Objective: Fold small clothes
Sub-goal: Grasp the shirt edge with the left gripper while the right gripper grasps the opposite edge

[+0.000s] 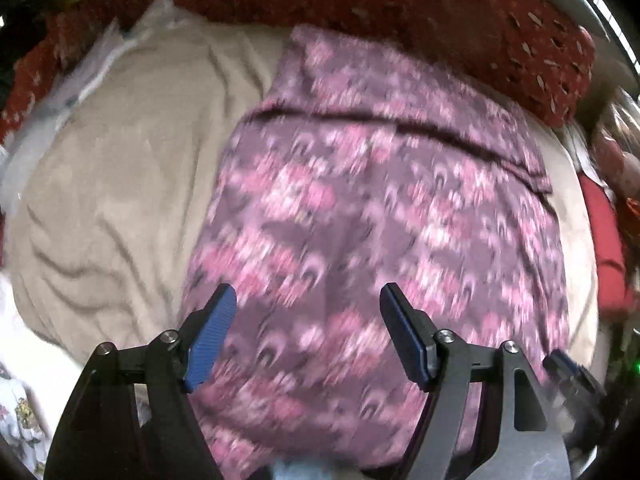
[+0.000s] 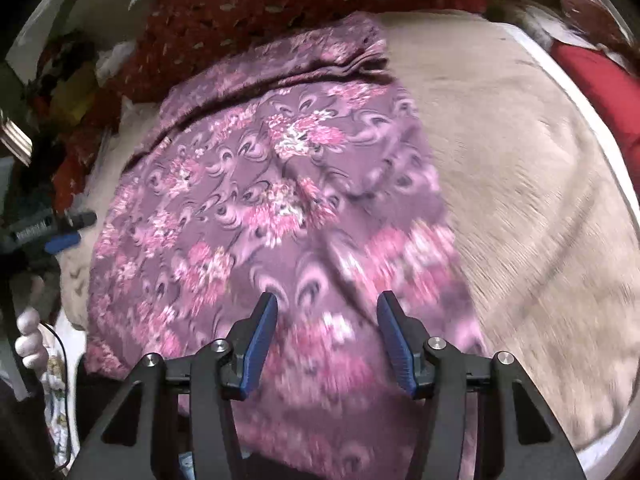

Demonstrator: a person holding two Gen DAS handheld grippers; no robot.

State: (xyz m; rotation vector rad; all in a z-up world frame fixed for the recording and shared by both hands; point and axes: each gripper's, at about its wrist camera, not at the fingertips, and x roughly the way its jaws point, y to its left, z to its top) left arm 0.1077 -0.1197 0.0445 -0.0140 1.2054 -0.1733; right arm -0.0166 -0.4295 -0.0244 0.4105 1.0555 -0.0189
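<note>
- Purple floral garment point(image 1: 360, 208) fills the centre of both wrist views, lying flat on a beige blanket point(image 1: 120, 168) with a dark fold line across its upper part.
- In the right wrist view we see the same garment point(image 2: 272, 200) running from the upper centre to the bottom edge, with the beige blanket point(image 2: 520, 200) at the right of the frame.
- We see the left gripper point(image 1: 308, 300) at the bottom of its frame, jaws spread wide over the cloth and pinching nothing.
- Our right gripper point(image 2: 326, 308) also has its jaws spread, over the lower part of the garment.
- A red patterned fabric point(image 1: 400, 12) lies along the top of the frame, bordering the garment's far edge.
- Much of the left view is blurred.
</note>
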